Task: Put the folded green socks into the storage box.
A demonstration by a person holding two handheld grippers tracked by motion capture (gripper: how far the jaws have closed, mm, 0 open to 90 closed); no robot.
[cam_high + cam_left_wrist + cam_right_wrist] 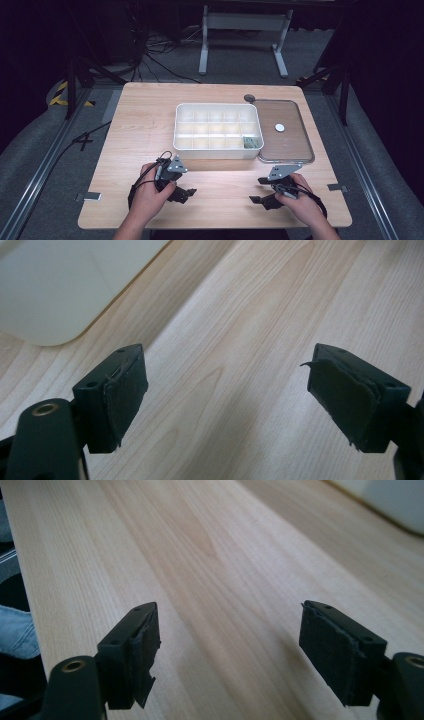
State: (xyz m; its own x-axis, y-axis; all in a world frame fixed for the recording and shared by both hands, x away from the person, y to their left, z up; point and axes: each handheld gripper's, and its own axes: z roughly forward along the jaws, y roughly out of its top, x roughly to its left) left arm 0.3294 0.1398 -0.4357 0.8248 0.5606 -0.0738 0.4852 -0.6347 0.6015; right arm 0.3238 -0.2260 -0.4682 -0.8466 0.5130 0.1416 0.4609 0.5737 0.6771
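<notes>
Here, at the near edge of a light wooden table (150, 130), a person's left hand (150, 197) and right hand (306, 200) each hold a two-jaw gripper low over the bare wood. The left gripper (186, 192) points inward toward the right, its jaws spread wide with nothing between them; in the left gripper view (227, 400) only wood grain lies between the black pads. The right gripper (257, 192) points inward toward the left, its jaws likewise spread and empty, as the right gripper view (227, 652) confirms. The two grippers are well apart. Beyond them, at mid-table, stands a white compartmented organizer box (218, 150); a small object sits in its near right compartment, too small to identify. Just beside the box on the right lies its clear lid (295, 142), flat, with a small white disc (279, 127) on it. Farther back, cables (160, 55) trail across the floor past a grey stand (245, 22).
</notes>
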